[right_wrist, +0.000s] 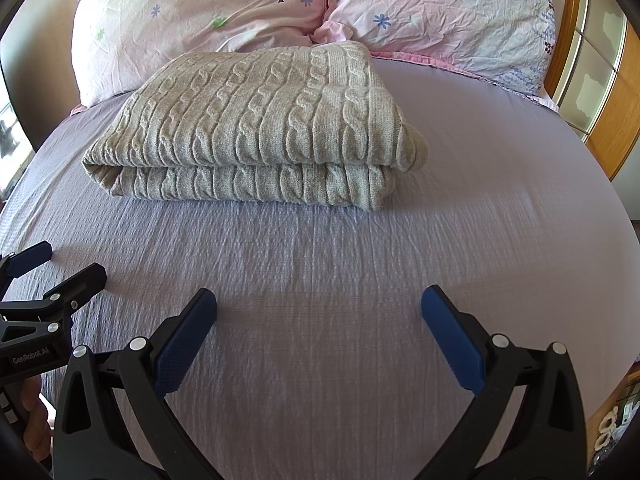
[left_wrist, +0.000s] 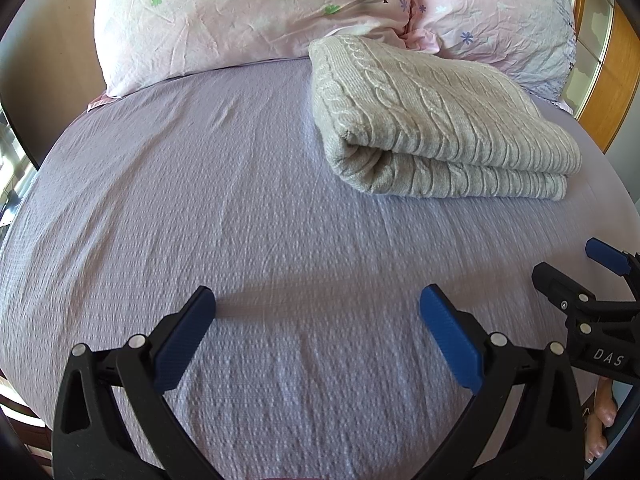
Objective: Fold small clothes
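Two tongs, both mine, both spread wide with nothing between the blue pads. My left gripper point(left_wrist: 318, 312) hangs over bare lilac sheet point(left_wrist: 200, 208), and my right gripper point(right_wrist: 319, 312) does the same a little to its side; each shows at the edge of the other's view, the right one point(left_wrist: 576, 276) at the far right of the left camera, the left one point(right_wrist: 60, 276) at the far left of the right camera. Seen from the side like that, their fingers also stand apart.

The sweater point(right_wrist: 256, 124), grey cable knit, lies folded in a thick rectangle on the sheet, well ahead of both grippers and touching neither. Its folded edge faces me, two layers stacked one on the other. Its far end sits against the two pink pillows point(right_wrist: 208, 12) at the head of the bed, about where they meet. From the left camera the sweater point(left_wrist: 432, 120) sits up and to the right. A wooden frame point(right_wrist: 616, 92) runs along the right side.
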